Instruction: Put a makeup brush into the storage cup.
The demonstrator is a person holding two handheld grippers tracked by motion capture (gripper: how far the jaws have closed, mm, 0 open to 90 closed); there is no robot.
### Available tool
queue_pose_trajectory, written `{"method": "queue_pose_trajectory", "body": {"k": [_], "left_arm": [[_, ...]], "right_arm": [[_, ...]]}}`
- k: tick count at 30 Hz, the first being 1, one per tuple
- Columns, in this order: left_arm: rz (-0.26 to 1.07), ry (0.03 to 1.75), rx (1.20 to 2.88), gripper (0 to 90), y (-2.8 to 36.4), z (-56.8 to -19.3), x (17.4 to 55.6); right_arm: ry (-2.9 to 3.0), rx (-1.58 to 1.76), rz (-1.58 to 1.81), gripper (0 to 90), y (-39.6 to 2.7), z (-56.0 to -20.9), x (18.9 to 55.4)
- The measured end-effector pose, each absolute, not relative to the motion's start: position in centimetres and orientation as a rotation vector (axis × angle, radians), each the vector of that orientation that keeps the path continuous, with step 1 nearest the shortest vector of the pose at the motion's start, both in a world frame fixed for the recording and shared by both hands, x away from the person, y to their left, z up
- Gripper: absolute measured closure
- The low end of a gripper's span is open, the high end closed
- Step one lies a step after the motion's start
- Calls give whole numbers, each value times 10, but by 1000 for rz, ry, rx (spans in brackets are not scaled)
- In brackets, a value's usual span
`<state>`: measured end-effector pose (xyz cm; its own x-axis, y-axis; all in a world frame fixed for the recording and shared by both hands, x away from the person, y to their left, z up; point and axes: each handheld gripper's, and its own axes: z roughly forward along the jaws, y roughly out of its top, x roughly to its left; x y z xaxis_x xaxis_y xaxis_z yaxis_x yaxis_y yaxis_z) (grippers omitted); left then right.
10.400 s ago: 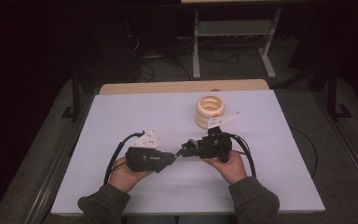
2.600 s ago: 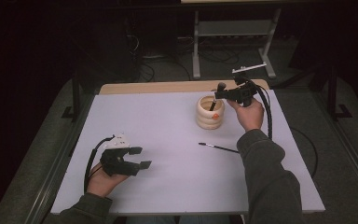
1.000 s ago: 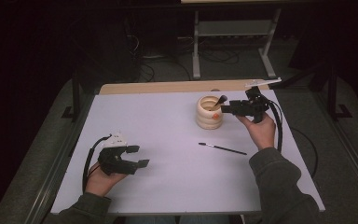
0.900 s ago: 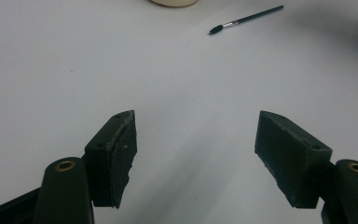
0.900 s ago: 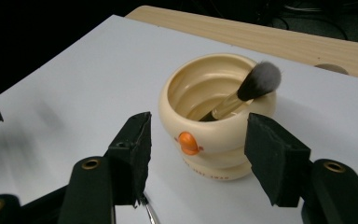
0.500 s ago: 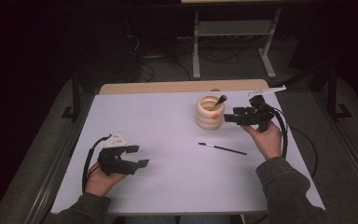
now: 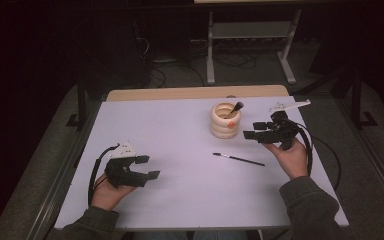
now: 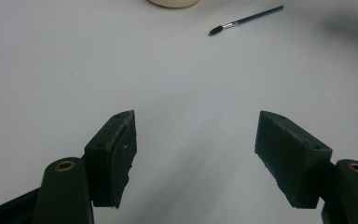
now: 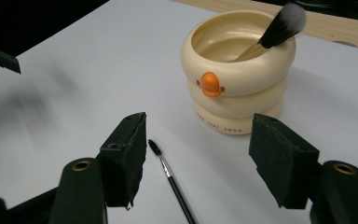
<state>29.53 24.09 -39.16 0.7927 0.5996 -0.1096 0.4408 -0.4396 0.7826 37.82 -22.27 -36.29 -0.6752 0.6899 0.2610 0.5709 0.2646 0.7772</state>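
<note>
R gripper (image 7: 256, 131) sat just right of the cream pot (image 7: 225, 121) w/ a brush (image 9: 270, 35) in it, jaws just opening, empty; thin brush (image 7: 238, 159) lay on the table nearby.

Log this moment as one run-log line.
right gripper: open, just opening, empty | big brush: in cream holder | thin brush: on table | left gripper: open, idle

A metal stand (image 7: 250, 40) and cables (image 7: 155, 75) behind the table (image 7: 180, 200).

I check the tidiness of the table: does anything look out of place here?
Yes. One thin brush lies loose on the table, apart from the cream holder, while the fluffy brush leans inside that holder.
</note>
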Motion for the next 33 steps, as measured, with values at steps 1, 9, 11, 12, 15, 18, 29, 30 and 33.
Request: {"method": "queue_pose_trajectory", "body": {"k": [1, 9, 11, 12, 15, 18, 29, 30, 33], "left_arm": [[230, 770, 2103, 291, 241, -392, 295], [222, 767, 2102, 290, 241, -392, 296], [225, 764, 2104, 290, 241, -392, 296], [223, 766, 2106, 290, 241, -392, 296], [232, 753, 2121, 290, 241, -391, 295], [234, 756, 2120, 290, 241, -390, 295], [233, 766, 2108, 289, 240, -390, 294], [231, 767, 2108, 289, 240, -391, 294], [232, 762, 2117, 290, 239, -392, 294]], "right_arm": [[2394, 1205, 1376, 355, -222, -363, 377], [2418, 1202, 1349, 353, -221, -371, 372], [2429, 1196, 1337, 351, -221, -373, 371], [2427, 1185, 1336, 347, -221, -373, 370], [2447, 1179, 1314, 336, -220, -376, 368], [2477, 1159, 1278, 335, -218, -378, 366], [2519, 1122, 1187, 356, -221, -383, 356], [2524, 1123, 1174, 362, -222, -385, 355], [2560, 1111, 1128, 375, -224, -391, 356]]}}
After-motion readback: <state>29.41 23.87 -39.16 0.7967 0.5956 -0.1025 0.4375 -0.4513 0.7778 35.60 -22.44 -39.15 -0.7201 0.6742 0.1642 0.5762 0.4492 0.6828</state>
